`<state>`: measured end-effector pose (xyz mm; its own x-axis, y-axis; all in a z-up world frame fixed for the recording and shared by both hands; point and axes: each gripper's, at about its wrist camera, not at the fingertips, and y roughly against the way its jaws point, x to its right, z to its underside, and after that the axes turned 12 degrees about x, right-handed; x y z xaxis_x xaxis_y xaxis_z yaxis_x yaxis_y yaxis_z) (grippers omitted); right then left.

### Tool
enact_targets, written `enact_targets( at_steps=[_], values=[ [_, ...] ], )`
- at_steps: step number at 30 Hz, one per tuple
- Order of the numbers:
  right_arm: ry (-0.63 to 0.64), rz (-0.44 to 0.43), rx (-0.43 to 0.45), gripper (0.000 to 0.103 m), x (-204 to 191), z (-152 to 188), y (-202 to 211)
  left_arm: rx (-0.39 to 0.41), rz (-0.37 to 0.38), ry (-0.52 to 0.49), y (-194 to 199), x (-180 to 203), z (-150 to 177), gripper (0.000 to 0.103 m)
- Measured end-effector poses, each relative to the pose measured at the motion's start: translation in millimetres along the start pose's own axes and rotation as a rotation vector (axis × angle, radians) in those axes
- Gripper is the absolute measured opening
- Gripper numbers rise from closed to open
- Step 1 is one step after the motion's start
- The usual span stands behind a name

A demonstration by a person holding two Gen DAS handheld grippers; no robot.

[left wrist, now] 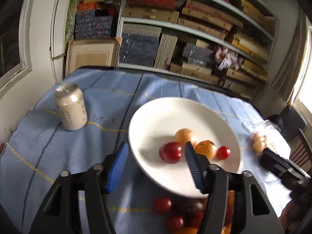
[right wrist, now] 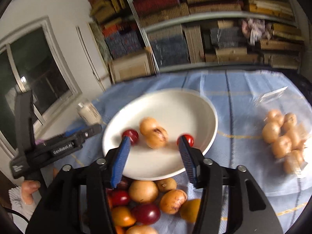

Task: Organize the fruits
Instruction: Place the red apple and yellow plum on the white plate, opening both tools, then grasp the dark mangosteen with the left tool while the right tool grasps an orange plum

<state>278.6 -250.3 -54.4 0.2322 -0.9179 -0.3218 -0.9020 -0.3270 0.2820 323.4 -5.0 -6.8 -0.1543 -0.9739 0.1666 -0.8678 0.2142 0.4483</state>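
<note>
**4 fruits on the plate, both tongs empty**

The white plate (left wrist: 156, 120) sits on the blue tablecloth (left wrist: 48, 146) and holds 4 fruits near its front edge: 2 red ones (left wrist: 170, 152) and 2 orange-yellow ones (left wrist: 205, 149). A loose pile of red and yellow fruit (right wrist: 152, 200) lies on the cloth just in front of the plate. To the right, well apart from the plate, a clear plastic bag (right wrist: 280, 99) holds more pale yellow fruit (right wrist: 282, 136).

The left gripper (left wrist: 156, 165) hangs above the plate's near edge, jaws apart, nothing between them. The right gripper (right wrist: 154, 159) is likewise spread and empty above the plate's front rim.

A pale drink can (left wrist: 71, 109) stands on the cloth left of the plate. Crowded shelves (left wrist: 195, 29) fill the wall behind.
</note>
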Motion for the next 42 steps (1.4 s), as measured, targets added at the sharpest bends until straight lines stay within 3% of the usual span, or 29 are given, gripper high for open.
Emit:
enact_targets(
  at_steps=[1, 3, 7, 13, 19, 22, 35, 40, 42],
  values=[
    [0.007, -0.002, 0.021, 0.075, -1, -2, 11, 0.007, -0.003, -0.013, 12, 0, 3, 0.074],
    [0.032, 0.01, 0.06, 0.084, -6, 0, 36, 0.002, -0.021, -0.064, 25, 2, 12, 0.078],
    [0.07, 0.016, 0.059, 0.09, -4, 25, 66, -0.053, -0.051, -0.154, 40, 2, 42, 0.078],
    [0.074, 0.054, 0.033, 0.091, 15, 56, 79, -0.073, 0.018, -0.199, 69, 1, 89, 0.078],
    [0.029, 0.073, 0.038, 0.093, 29, 53, 82, -0.075, 0.095, -0.371, 79, 15, 117, 0.078],
    [0.019, 0.075, 0.037, 0.093, 32, 51, 81, -0.08, 0.125, -0.382, 78, 18, 120, 0.078],
    [0.039, 0.091, -0.002, 0.096, 26, 56, 73, -0.154, 0.123, -0.417, 65, 26, 134, 0.078],
    [0.037, 0.093, -0.012, 0.096, 27, 57, 70, -0.186, 0.104, -0.411, 59, 22, 136, 0.081],
    [0.037, 0.094, -0.013, 0.096, 26, 57, 70, -0.191, 0.048, -0.397, 54, 12, 133, 0.081]
  ],
)
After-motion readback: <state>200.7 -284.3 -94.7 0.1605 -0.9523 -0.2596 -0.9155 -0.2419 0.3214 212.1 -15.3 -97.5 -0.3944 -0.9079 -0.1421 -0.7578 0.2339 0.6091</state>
